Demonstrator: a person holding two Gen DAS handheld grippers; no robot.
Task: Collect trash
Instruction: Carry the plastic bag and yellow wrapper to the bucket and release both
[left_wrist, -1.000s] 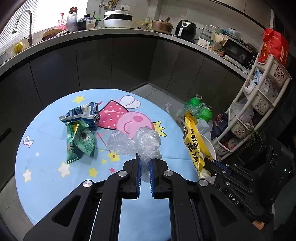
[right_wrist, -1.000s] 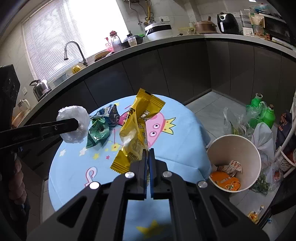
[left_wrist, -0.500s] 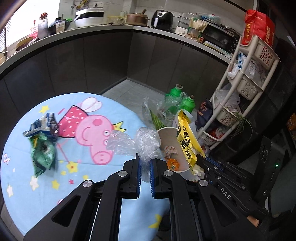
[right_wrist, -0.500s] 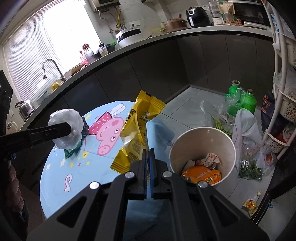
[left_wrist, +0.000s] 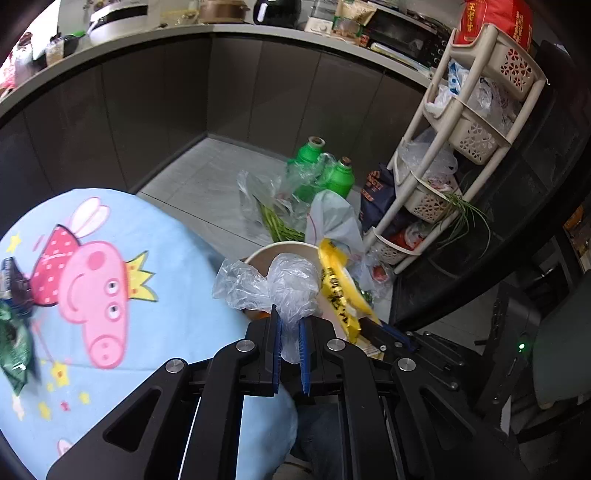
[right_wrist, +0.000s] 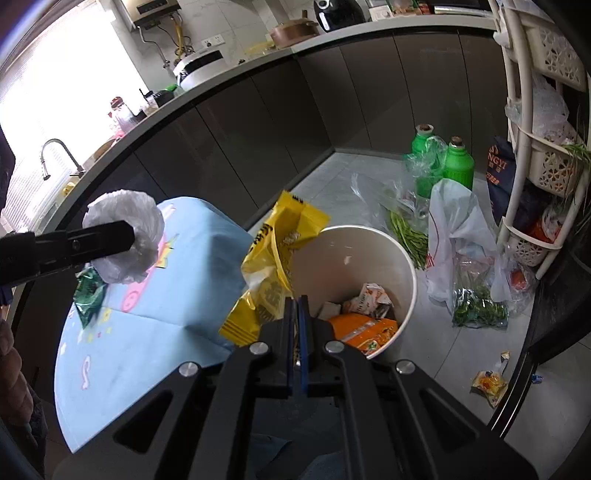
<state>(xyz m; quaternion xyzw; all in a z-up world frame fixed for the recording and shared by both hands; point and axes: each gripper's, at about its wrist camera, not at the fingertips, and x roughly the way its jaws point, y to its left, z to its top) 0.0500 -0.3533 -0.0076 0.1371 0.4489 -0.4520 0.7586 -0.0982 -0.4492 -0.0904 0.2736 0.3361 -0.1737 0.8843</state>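
Observation:
My left gripper (left_wrist: 289, 325) is shut on a crumpled clear plastic bag (left_wrist: 284, 284) and holds it near the table's edge, beside the white bin (left_wrist: 280, 249); the bag also shows in the right wrist view (right_wrist: 127, 236). My right gripper (right_wrist: 296, 306) is shut on a yellow snack wrapper (right_wrist: 275, 266) and holds it over the near rim of the bin (right_wrist: 369, 236). The bin holds an orange packet (right_wrist: 364, 330) and crumpled wrappers. A green wrapper (left_wrist: 14, 343) and a dark wrapper (left_wrist: 11, 277) lie on the blue cartoon tablecloth (left_wrist: 155, 332).
Two green bottles (right_wrist: 441, 162), plastic bags with green vegetables (right_wrist: 476, 306) and a small yellow packet (right_wrist: 489, 384) lie on the floor past the bin. A beige basket rack (left_wrist: 461, 136) stands at the right. Dark cabinets and a countertop run behind.
Both grippers have swung right from over the table toward the bin, each holding its trash. The bin has come close under the yellow wrapper.

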